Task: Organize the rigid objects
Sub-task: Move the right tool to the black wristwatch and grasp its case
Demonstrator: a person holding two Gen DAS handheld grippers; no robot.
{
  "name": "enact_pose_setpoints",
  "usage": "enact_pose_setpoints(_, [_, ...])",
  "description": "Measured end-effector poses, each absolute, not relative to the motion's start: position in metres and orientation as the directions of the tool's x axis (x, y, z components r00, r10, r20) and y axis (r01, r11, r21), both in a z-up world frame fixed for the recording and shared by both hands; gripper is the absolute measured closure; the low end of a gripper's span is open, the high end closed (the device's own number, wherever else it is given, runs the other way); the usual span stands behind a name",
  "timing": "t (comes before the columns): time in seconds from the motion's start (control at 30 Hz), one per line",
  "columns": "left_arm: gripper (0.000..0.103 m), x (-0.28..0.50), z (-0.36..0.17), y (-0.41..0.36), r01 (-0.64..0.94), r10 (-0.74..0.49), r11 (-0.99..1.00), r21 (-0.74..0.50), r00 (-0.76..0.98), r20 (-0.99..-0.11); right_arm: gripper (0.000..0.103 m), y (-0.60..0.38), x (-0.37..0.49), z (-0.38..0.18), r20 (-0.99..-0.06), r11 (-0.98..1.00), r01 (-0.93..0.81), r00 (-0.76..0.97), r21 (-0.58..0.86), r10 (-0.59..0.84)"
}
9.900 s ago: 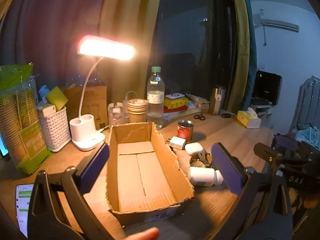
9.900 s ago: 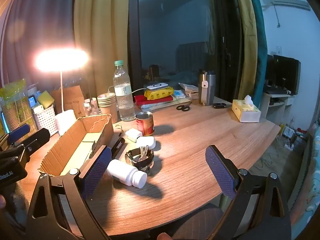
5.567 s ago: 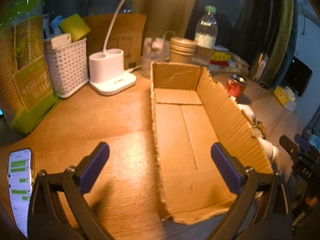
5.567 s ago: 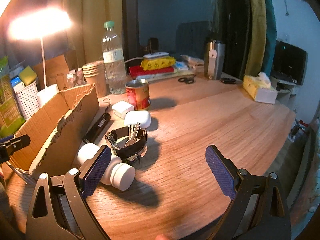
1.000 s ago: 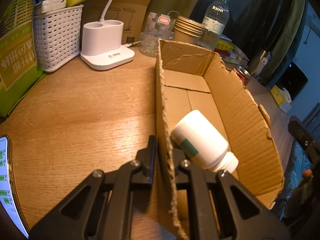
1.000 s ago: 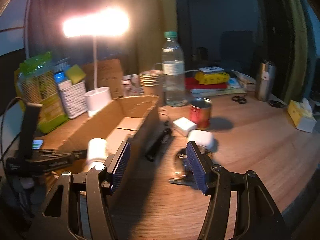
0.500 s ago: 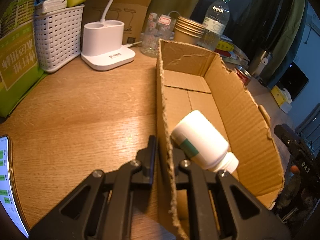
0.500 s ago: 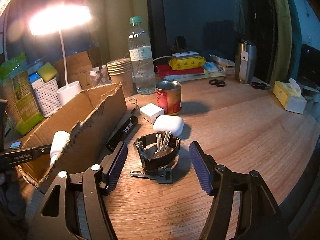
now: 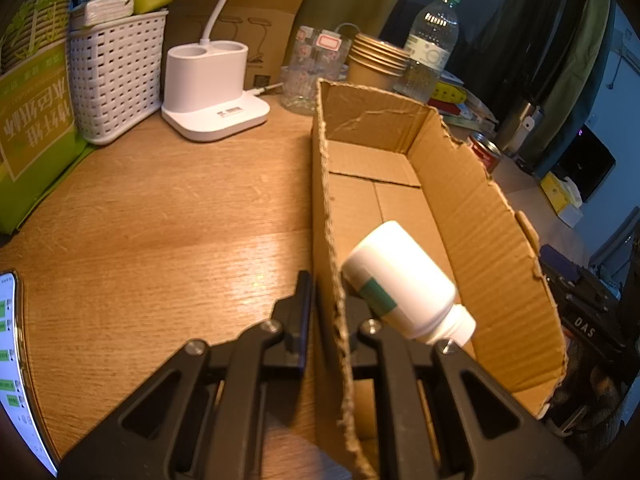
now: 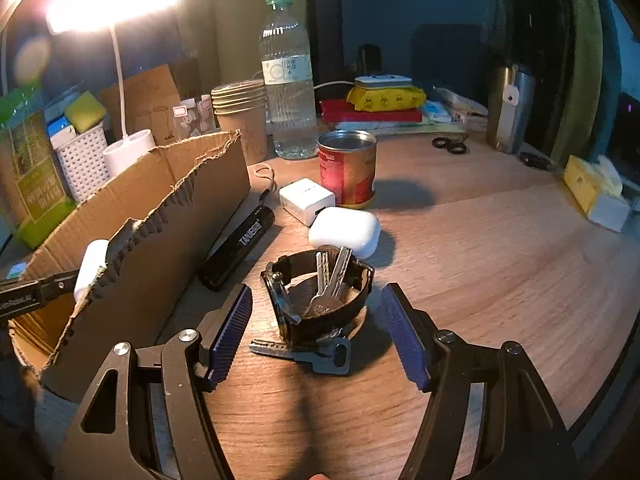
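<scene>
My left gripper [image 9: 326, 300] is shut on the near left wall of the open cardboard box [image 9: 480, 240]. A white pill bottle [image 9: 400, 280] lies on its side inside, its cap toward me; the right wrist view shows the bottle [image 10: 90, 264] behind the torn wall. My right gripper [image 10: 318, 294] is open, low over the table, its blue pads either side of a black watch [image 10: 288, 304] without touching it. Keys [image 10: 332, 276] rest in the watch's loop, and one key [image 10: 308, 354] lies in front. A black flashlight [image 10: 240, 248], white earbud case [image 10: 346, 230], white charger [image 10: 306, 200] and red can [image 10: 347, 168] stand beyond.
A water bottle [image 10: 288, 92], stacked paper cups [image 10: 240, 116], a lamp base [image 9: 208, 84] and a white basket [image 9: 116, 72] line the back. A phone [image 9: 12, 360] lies at the left edge. Scissors [image 10: 450, 145], a steel flask [image 10: 510, 108] and a tissue box [image 10: 596, 192] sit to the right.
My right gripper swung away from the box, opened wider and sank toward the watch, which now sits between its pads. The left gripper and the bottle have not moved.
</scene>
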State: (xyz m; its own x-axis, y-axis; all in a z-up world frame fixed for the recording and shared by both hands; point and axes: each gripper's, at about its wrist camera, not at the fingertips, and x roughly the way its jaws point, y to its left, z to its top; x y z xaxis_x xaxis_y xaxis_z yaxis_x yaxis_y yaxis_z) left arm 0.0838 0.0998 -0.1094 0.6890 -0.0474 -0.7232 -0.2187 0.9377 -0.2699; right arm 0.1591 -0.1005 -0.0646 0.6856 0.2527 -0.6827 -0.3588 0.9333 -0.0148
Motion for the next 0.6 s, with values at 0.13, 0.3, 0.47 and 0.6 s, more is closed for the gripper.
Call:
enact_pose_setpoints(0.13, [0.094, 0.083, -0.109, 0.1, -0.219, -0.047, 0.938, -0.269, 0.69, -0.723, 0.033, -0.094, 0.153, -0.059, -0.66, 0.919, -0.392, 0.703, -0.049, 0.265])
enact_pose_setpoints(0.3, [0.094, 0.082, -0.109, 0.099, -0.219, -0.047, 0.938, -0.27, 0.69, -0.722, 0.048, -0.083, 0.151, -0.058, -0.659, 0.887, -0.454, 0.695, -0.089, 0.289])
enact_pose_setpoints(0.47, [0.094, 0.082, -0.109, 0.099, -0.219, -0.048, 0.937, -0.271, 0.69, -0.722, 0.067, -0.074, 0.157, -0.066, -0.687, 0.874, -0.475, 0.669, -0.104, 0.282])
enact_pose_setpoints(0.6, [0.094, 0.083, -0.109, 0.099, -0.219, -0.048, 0.937, -0.272, 0.69, -0.722, 0.078, -0.071, 0.162, -0.069, -0.703, 0.867, -0.485, 0.657, -0.116, 0.273])
